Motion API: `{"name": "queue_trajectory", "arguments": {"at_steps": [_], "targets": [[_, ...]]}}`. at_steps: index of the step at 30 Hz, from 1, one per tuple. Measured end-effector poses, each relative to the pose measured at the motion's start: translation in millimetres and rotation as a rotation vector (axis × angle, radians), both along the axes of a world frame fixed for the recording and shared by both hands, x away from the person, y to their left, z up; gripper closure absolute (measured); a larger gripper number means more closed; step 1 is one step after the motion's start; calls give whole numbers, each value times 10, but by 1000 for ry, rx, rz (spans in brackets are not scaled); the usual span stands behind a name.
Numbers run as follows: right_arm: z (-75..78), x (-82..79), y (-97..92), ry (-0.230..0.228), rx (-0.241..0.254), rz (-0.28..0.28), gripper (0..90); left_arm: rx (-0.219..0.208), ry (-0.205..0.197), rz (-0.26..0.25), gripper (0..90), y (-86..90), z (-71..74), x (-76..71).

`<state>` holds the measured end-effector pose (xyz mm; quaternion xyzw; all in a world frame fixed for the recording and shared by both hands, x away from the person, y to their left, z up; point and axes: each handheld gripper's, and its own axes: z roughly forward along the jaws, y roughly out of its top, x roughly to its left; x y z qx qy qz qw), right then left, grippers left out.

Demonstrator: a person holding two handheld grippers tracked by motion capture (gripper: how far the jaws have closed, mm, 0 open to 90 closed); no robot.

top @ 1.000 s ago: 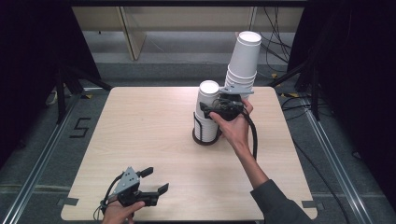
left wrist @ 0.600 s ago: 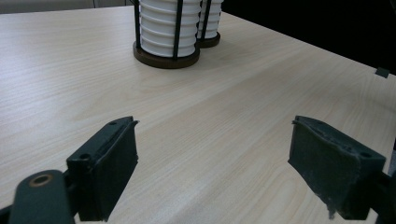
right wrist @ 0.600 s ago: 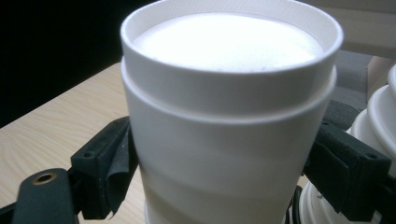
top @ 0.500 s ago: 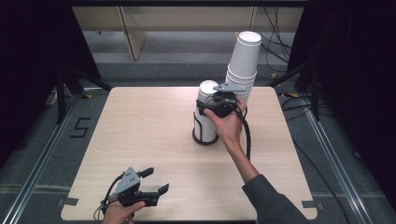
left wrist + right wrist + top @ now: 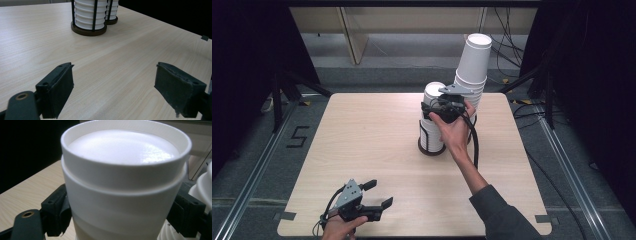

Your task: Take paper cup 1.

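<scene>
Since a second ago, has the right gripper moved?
Yes. The right gripper has slid slightly left, from beside the tall leaning cup stack onto the shorter cup stack.

Pale wood-grain laminate table: matt, smooth, fine streaked grain. On it, short stack of white paper cups: ribbed sides, top cup's upturned base faintly glossy. Its round dark holder base looks like matt plastic, thin black rods. Behind it, tall leaning stack of white paper cups, smooth, matt. Left gripper black jaw pads: dull rubbery plastic, edges rough and frayed.
</scene>
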<state>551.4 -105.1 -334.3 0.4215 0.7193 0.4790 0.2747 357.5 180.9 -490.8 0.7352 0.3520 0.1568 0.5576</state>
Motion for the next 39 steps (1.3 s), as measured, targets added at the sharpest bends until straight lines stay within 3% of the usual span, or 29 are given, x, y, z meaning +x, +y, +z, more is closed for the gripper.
{"name": "queue_trajectory", "arguments": {"at_steps": [9,17,18,20,22,27,32,39], "targets": [[279,-84,-50,-22,41,11,183,4,1,-2,144,-5,-3,-4],[590,-231,-141,-86,77,50,184,18,15,3,144,-6,-5,-5],[674,-292,-142,-100,77,60,185,19,14,0,144,-8,-7,-4],[698,-310,-137,-102,78,66,184,7,10,-7,144,-17,-15,1],[777,-363,-131,-126,61,75,185,23,15,-4,144,-11,-8,-6],[839,-424,-132,-136,62,84,185,5,13,-8,144,-18,-22,4],[880,-528,-160,-162,35,108,185,29,23,-3,144,-15,-17,-2],[858,-809,-213,-168,26,177,185,21,18,-5,144,-17,-26,8]]}}
